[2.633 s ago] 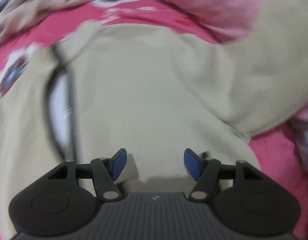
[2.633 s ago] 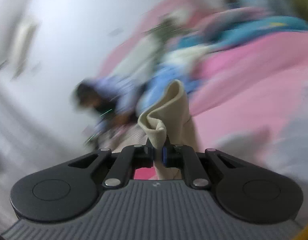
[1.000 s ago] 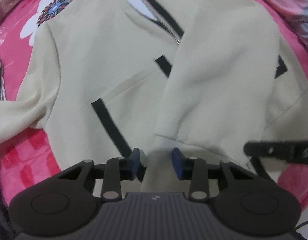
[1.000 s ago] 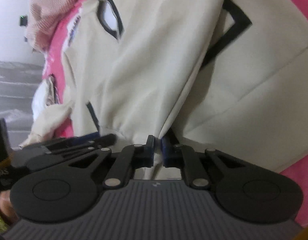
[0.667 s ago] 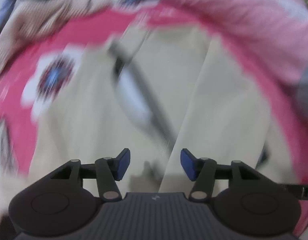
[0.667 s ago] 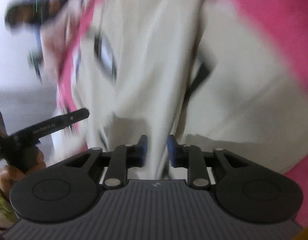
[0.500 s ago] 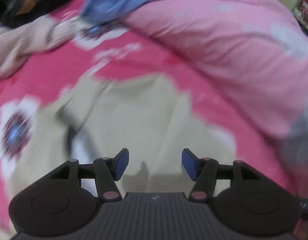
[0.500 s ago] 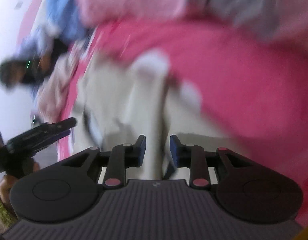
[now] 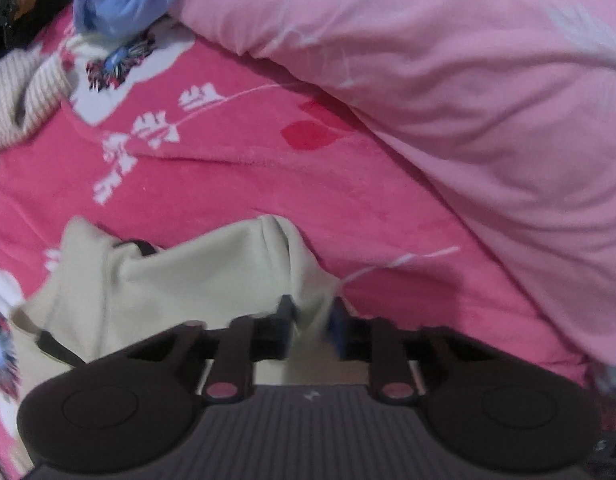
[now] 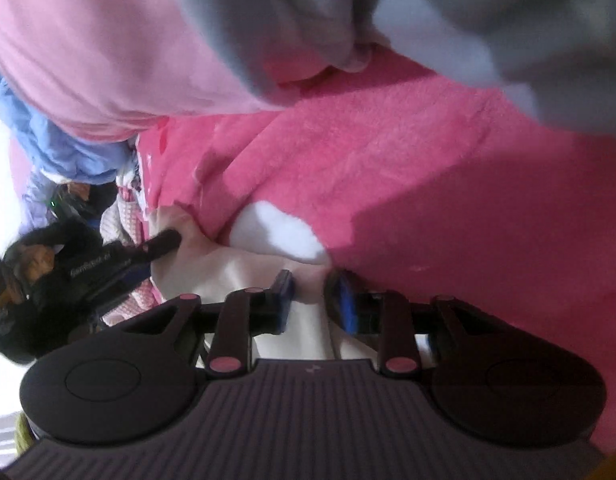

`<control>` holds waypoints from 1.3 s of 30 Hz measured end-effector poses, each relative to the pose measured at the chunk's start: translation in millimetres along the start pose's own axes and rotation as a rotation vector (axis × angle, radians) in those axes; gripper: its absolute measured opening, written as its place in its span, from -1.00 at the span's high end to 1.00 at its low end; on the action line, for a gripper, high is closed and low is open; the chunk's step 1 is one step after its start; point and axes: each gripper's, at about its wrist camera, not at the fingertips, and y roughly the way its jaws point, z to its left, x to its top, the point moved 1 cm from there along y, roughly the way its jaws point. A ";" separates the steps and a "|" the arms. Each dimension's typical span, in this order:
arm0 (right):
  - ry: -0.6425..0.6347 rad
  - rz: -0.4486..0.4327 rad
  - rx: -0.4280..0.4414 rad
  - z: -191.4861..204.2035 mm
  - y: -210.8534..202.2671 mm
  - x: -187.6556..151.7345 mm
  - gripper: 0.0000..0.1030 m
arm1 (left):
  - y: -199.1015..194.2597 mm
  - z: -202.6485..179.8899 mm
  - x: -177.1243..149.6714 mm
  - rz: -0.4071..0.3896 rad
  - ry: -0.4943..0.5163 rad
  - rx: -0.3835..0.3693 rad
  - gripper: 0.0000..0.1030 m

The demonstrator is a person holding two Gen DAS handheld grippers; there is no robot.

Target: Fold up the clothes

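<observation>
Both grippers, left (image 9: 311, 322) and right (image 10: 310, 300), have closed fingers onto the cream garment's (image 9: 180, 280) top edge.

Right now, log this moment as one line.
left claw: shut on cream jacket | right claw: shut on cream jacket | surface: pink blanket

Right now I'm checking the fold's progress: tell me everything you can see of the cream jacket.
The cream jacket is soft, matte fabric with dark trim, probably its zipper, showing at its far and left edges. It lies bunched on the bright pink floral blanket, with a raised fold running into the left gripper, whose blue pads have cloth between them. In the right wrist view its pale cloth also sits between the right gripper pads. The pale pink duvet lies beyond, apart.
</observation>
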 end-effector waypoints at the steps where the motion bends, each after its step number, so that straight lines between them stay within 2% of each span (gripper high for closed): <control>1: -0.011 -0.015 0.017 1.4 -3.7 -4.1 0.71 | -2.2 5.6 -1.8 -0.018 -0.034 -0.038 0.76; 3: -0.035 -0.062 0.084 2.1 -17.6 -13.8 0.73 | -7.4 24.8 -5.5 -0.066 -0.141 -0.151 0.79; 5: -0.037 -0.114 0.141 -1.8 -28.7 -25.2 0.74 | -9.1 54.5 -13.7 -0.113 -0.302 -0.284 0.81; 7: -0.030 -0.168 0.192 -7.7 -38.7 -37.4 0.76 | -5.1 72.9 -23.1 -0.130 -0.399 -0.363 0.82; 8: -0.027 -0.196 0.218 -10.6 -43.7 -43.5 0.76 | -2.2 75.3 -26.9 -0.139 -0.406 -0.376 0.82; 11: -0.028 -0.274 0.279 -17.8 -56.3 -59.0 0.77 | 4.9 72.1 -30.3 -0.173 -0.408 -0.388 0.83; 16: -0.158 -0.342 0.178 -17.9 -47.9 -51.0 0.76 | 31.5 57.2 -24.9 -0.198 -0.363 -0.347 0.78; 17: -0.189 -0.336 0.136 -20.8 -40.8 -48.5 0.74 | 36.2 53.8 -25.1 -0.190 -0.355 -0.333 0.75; 19: -0.161 -0.309 0.131 -29.0 -38.5 -40.4 0.72 | 38.3 51.0 -24.0 -0.182 -0.358 -0.322 0.65; 20: -0.135 -0.299 0.142 -32.9 -40.7 -36.2 0.65 | 35.8 51.2 -21.6 -0.175 -0.367 -0.327 0.56; 21: -0.108 -0.288 0.152 -36.8 -42.8 -31.9 0.63 | 32.9 52.2 -19.3 -0.165 -0.378 -0.339 0.25; 22: -0.103 -0.290 0.152 -39.4 -50.0 -29.5 0.50 | 29.3 53.3 -17.1 -0.153 -0.389 -0.350 -0.09; 23: -0.129 -0.310 0.137 -40.2 -64.3 -29.7 0.40 | 25.2 53.9 -14.9 -0.141 -0.394 -0.349 -0.22; 24: -0.150 -0.324 0.118 -41.9 -78.2 -29.9 0.39 | 20.1 53.7 -12.6 -0.132 -0.387 -0.328 -0.30; 29: -0.264 -0.309 0.002 -49.9 -137.9 -38.6 0.37 | -19.5 64.9 -16.5 -0.139 -0.357 -0.268 -0.30; 32: -0.420 -0.284 -0.081 -34.5 -164.3 -55.3 0.37 | -59.7 88.9 -37.6 -0.181 -0.380 -0.250 -0.30; 35: -0.624 -0.270 -0.155 -7.2 -172.1 -74.8 0.39 | -105.9 112.8 -75.2 -0.214 -0.382 -0.253 -0.32; 39: -0.894 -0.212 -0.180 29.9 -153.1 -104.5 0.45 | -145.4 120.6 -147.2 -0.175 -0.338 -0.282 -0.34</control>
